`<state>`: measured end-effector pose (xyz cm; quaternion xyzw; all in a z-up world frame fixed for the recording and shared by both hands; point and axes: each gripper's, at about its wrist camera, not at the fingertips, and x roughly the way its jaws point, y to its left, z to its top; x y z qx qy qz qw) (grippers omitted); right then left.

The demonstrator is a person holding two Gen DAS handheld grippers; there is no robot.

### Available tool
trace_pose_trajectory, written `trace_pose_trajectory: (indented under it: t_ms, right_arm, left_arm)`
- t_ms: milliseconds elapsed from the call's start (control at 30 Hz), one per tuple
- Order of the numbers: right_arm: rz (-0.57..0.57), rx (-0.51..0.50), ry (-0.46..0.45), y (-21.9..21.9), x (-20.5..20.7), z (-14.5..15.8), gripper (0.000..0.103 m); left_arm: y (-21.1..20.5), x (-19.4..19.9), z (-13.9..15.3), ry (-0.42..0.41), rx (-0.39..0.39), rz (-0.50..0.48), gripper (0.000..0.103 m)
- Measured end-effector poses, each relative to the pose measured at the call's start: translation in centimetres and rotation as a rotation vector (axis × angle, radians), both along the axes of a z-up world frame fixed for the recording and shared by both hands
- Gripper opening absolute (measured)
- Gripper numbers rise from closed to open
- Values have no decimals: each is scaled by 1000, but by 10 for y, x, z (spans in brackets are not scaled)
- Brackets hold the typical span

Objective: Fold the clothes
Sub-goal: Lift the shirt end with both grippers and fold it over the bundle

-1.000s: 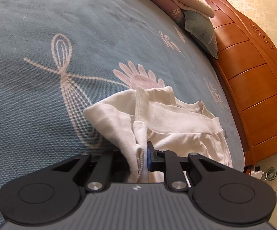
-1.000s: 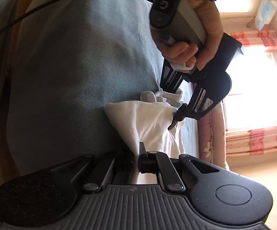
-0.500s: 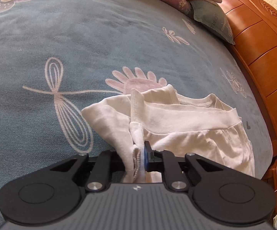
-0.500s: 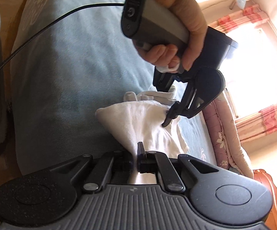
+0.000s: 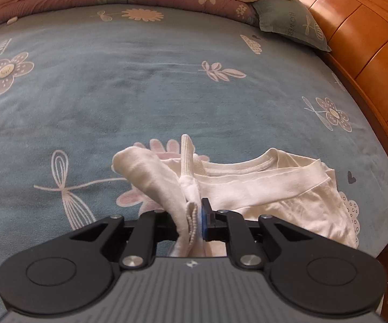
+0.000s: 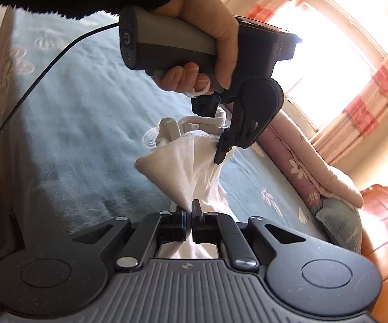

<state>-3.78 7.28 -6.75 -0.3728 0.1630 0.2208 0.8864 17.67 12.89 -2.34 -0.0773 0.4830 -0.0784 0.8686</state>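
Up off the blue flowered bedspread (image 5: 140, 86), part of the white garment (image 5: 269, 188) hangs between both tongs. Left tongs (image 5: 194, 220) are clamped on a bunched fold with a ribbed band; right tongs (image 6: 188, 220) pinch a thin corner. Its far side seems to rest on the bed near the wooden headboard (image 5: 366, 53), though the fisheye warps that edge.
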Motion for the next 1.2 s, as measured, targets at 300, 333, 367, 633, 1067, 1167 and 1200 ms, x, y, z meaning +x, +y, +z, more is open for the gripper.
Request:
trace_pose_trajectory:
  t_ms: [300,333,367,633,1067,1167,1200]
  right_arm:
    - [-93,148,-4,-74,-6,16,7]
    - [-104,162,-3,-81,-6,17,7]
    - [-116,177,-2,-89,-5,17,7]
    - [-200,268,20,-141,2,15,7]
    - [-328,534,225,-233,19,2,7]
    - [-359,611,284,-252,23,-4,7]
    - [-369,628,302,-257,24,-7,7]
  left_arm:
    - [-78,16,31,-41,118,-56,12]
    - [-87,19,32,-41,127,-61,12]
    - [-96,21,33,-42,136,-66,12]
    - [-163,43,29,-36,192,-118,11]
    - [-269,67,-21,57,272,-278,11]
    - [-286,68,-34,73,295,-308,11]
    - [-292,69,-38,78,302,-318,11]
